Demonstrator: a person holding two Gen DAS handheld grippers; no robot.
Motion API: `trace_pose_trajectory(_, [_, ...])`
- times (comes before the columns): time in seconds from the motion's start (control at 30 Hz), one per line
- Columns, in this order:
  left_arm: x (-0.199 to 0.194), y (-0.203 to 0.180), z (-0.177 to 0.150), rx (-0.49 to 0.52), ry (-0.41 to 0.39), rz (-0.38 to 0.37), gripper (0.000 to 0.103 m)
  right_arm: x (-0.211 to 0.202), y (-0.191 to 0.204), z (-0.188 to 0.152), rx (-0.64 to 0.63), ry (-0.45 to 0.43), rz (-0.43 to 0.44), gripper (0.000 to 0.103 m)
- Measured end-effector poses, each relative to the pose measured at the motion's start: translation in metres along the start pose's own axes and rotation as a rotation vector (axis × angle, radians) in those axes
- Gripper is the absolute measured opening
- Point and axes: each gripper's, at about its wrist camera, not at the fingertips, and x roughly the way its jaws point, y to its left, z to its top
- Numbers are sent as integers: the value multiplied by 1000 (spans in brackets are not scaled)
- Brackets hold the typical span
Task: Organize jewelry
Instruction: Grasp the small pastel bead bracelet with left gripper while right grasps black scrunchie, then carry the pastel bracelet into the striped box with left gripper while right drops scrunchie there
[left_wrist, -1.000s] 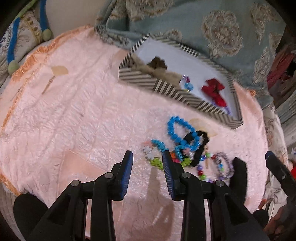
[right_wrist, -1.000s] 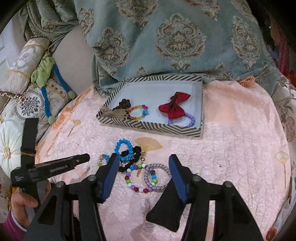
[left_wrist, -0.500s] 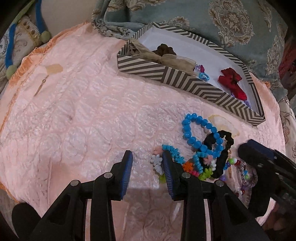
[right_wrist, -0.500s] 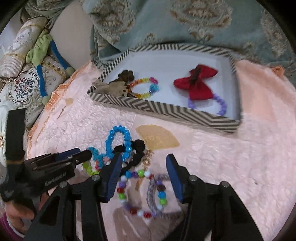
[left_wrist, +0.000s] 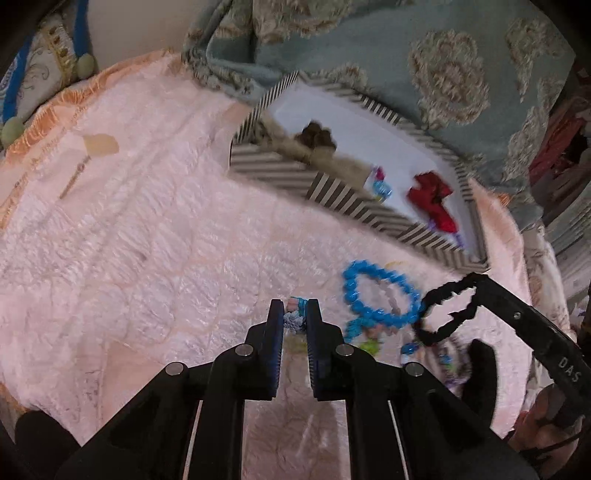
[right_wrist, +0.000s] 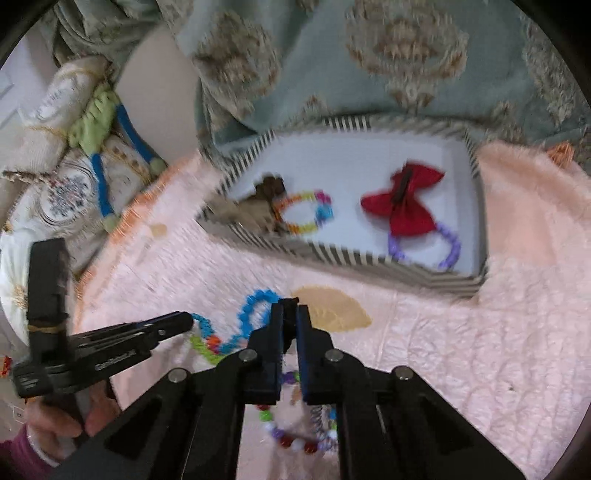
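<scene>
A pink quilted bedspread (left_wrist: 155, 236) carries a tangle of loose jewelry near its front edge, and behind it sits a shallow striped box (right_wrist: 332, 256) with a white floor, evidently the place where pieces are being gathered. Already inside lie a rainbow bead bracelet (right_wrist: 304, 210), a red bow (right_wrist: 406, 201), a purple bead bracelet (right_wrist: 447, 247) and a brown hair piece (right_wrist: 269, 188). The left hand-held gripper (left_wrist: 295, 314) is pinching a pale blue beaded piece (left_wrist: 294, 318) at one edge of the tangle. The right hand-held gripper (right_wrist: 291, 314) is pinching a black scrunchie (left_wrist: 448, 306), which hangs in a loop from its tip in the left wrist view. Between the two lies a bright blue bead bracelet (left_wrist: 376, 295), still on the bedspread, with more mixed beads (right_wrist: 295, 439) under the right gripper. Holding two ends at once looks meant to pull the knotted pieces apart before boxing them. A person's hand (right_wrist: 74, 421) holds the left tool. Both views are motion-blurred.
</scene>
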Motion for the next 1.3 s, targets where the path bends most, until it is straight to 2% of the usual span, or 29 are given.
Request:
trace_pose_trajectory(0.3, [-50, -13, 16, 25, -89, -42, 0, -52, 8, 9, -11, -86, 6, 6])
trace_pose_trajectory(0.57, [-76, -27, 27, 68, -147, -33, 0, -74, 10, 11, -24, -121, -6, 7])
trace_pose_trajectory(0.9, [-80, -44, 47, 125, -186, 10, 0, -80, 4, 20, -34, -137, -38, 7])
trace_pose_trajectory(1.3, [-64, -54, 77, 173, -193, 66, 0, -61, -11, 39, -24, -116, -71, 7])
